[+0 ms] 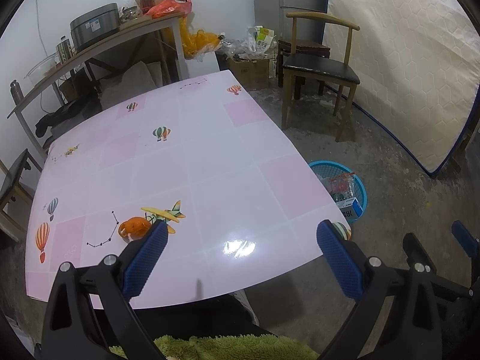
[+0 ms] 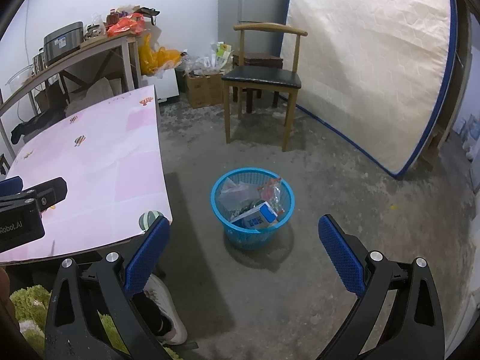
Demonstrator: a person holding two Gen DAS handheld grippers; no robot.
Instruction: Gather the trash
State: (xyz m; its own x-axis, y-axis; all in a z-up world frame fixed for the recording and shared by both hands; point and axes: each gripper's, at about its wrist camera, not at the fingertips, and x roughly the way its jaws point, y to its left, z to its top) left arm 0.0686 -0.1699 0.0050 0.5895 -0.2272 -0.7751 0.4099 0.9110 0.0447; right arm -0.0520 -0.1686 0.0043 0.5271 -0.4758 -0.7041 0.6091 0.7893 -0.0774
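Observation:
A piece of orange peel (image 1: 132, 227) lies on the pink patterned table (image 1: 186, 180) near its front left, just left of my left gripper's left finger. My left gripper (image 1: 241, 234) hovers open over the table's front edge with nothing between its fingers. A blue mesh basket (image 2: 223, 210) stands on the floor right of the table, holding a blue-and-white carton (image 2: 258, 216) and plastic wrappers. My right gripper (image 2: 243, 229) hangs open above the floor, in front of the basket. The basket (image 1: 361, 186) also shows in the left wrist view past the table's right edge.
A wooden chair (image 2: 261, 78) with a black seat stands behind the basket. A mattress (image 2: 375, 69) leans on the right wall. A cluttered shelf (image 1: 90, 54) sits behind the table, with cardboard boxes (image 2: 204, 90) and bags in the corner. A person's shoe (image 2: 165, 309) is below the table edge.

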